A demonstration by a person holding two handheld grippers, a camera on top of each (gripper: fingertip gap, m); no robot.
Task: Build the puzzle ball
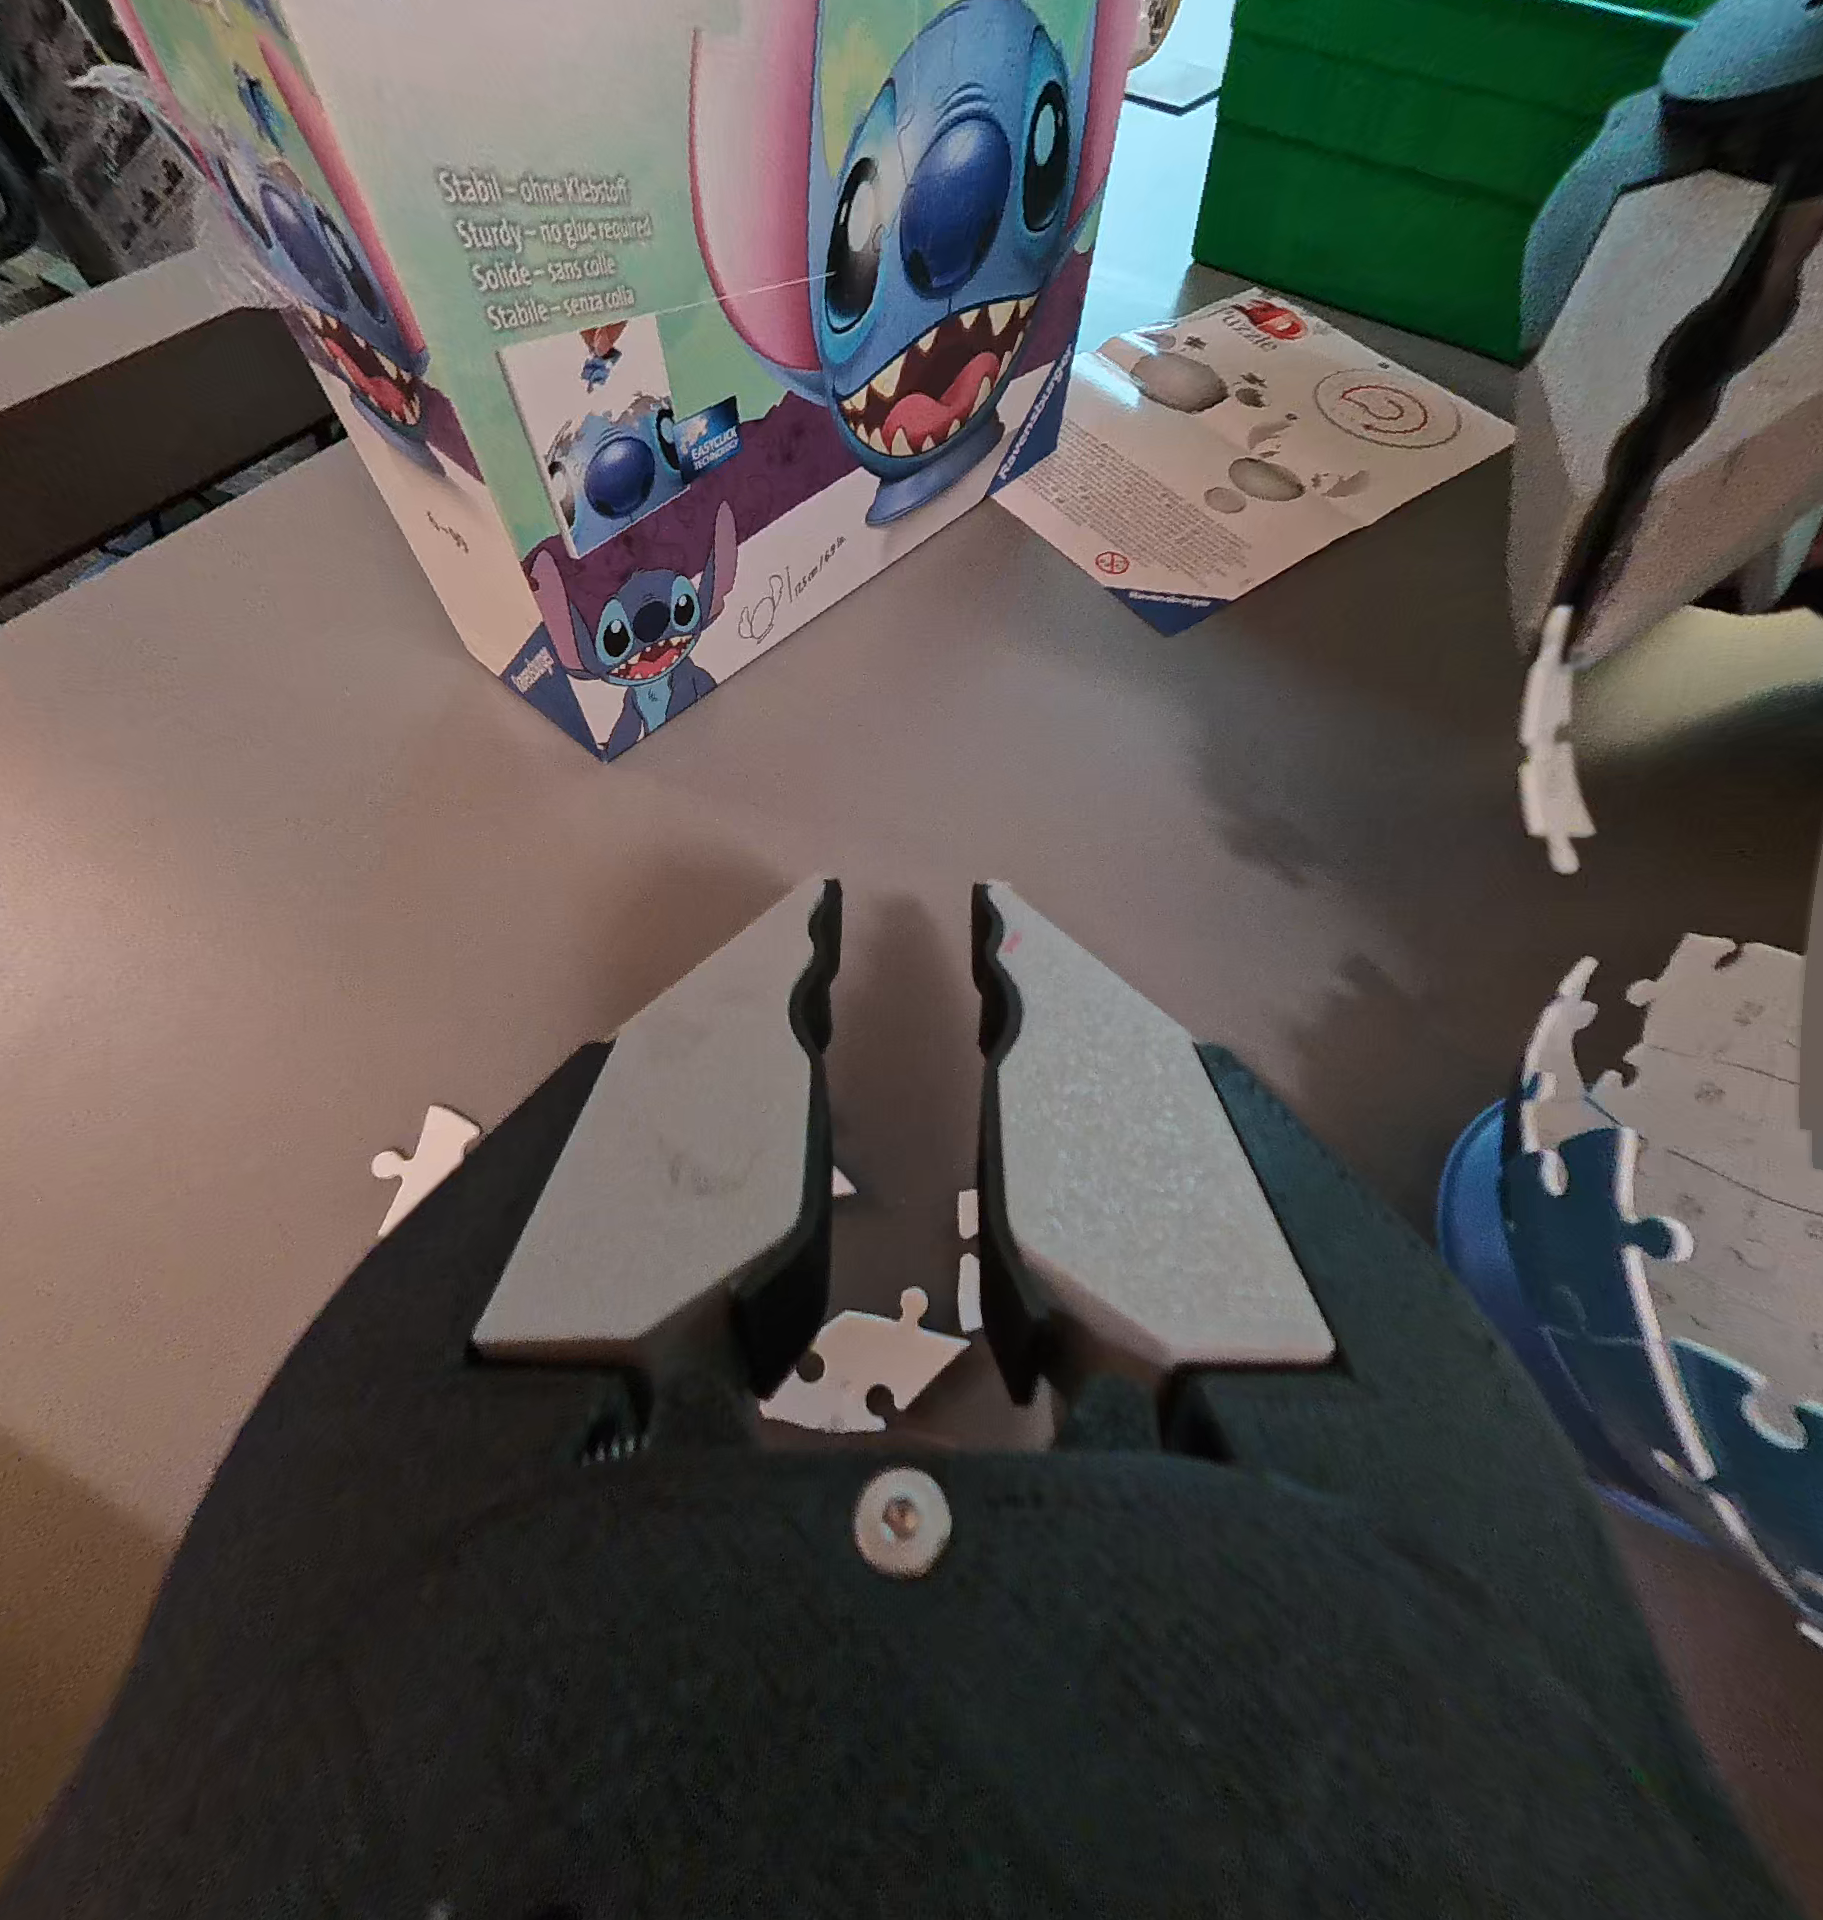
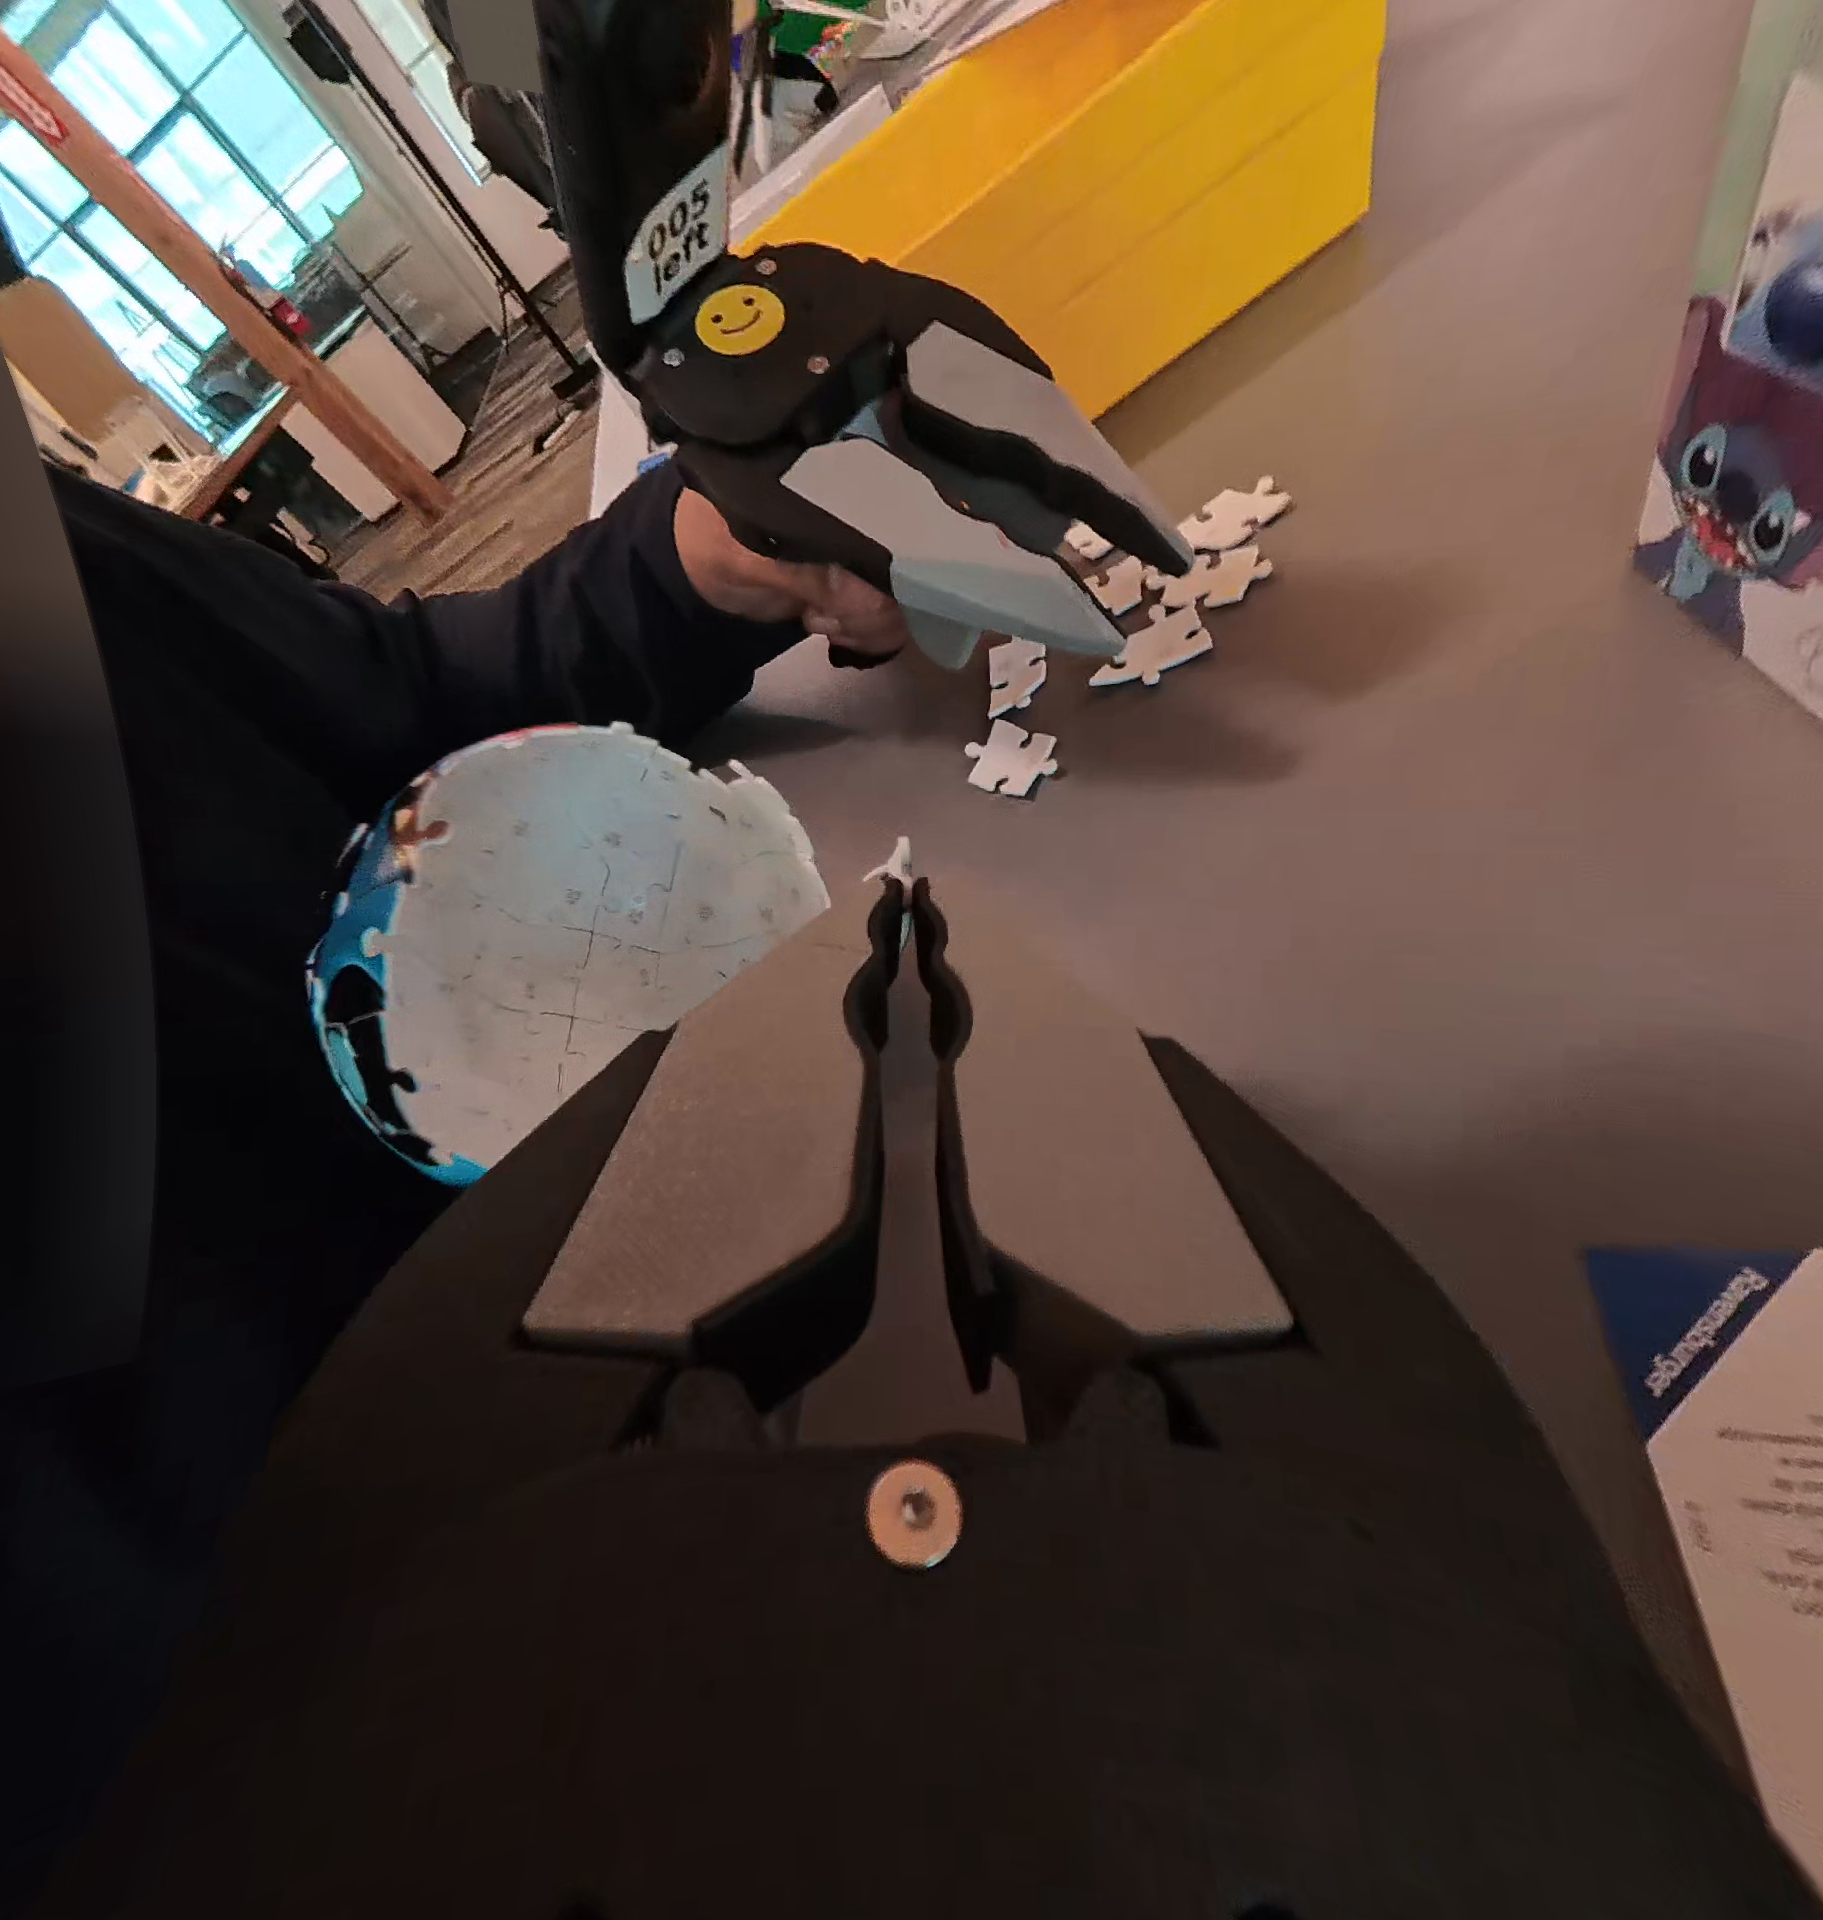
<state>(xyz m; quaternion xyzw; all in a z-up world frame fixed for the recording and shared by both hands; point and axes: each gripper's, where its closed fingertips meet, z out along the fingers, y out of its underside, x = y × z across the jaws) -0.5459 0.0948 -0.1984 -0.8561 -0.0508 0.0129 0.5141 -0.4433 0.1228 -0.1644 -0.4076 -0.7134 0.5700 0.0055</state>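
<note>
The half-built puzzle ball (image 1: pixel 1665 1247) stands at the right edge of the table, open at the top, blue outside and white inside; it also shows in the right wrist view (image 2: pixel 574 935). My right gripper (image 2: pixel 907 894) is shut on a white puzzle piece (image 2: pixel 894 860) and holds it in the air above and just past the ball; the left wrist view shows that gripper (image 1: pixel 1561 623) with the piece (image 1: pixel 1551 738) hanging from its tips. My left gripper (image 1: pixel 907 899) is open and empty, low over several loose white pieces (image 1: pixel 865 1371) (image 2: pixel 1011 758).
The puzzle box (image 1: pixel 678 364) stands upright behind the left gripper. An instruction sheet (image 1: pixel 1250 457) lies to its right, before a green bin (image 1: pixel 1406 156). A yellow bin (image 2: pixel 1146 177) stands beyond the loose pieces. A person's dark sleeve (image 2: pixel 367 644) reaches behind the ball. Left tips to right tips: about 12 cm.
</note>
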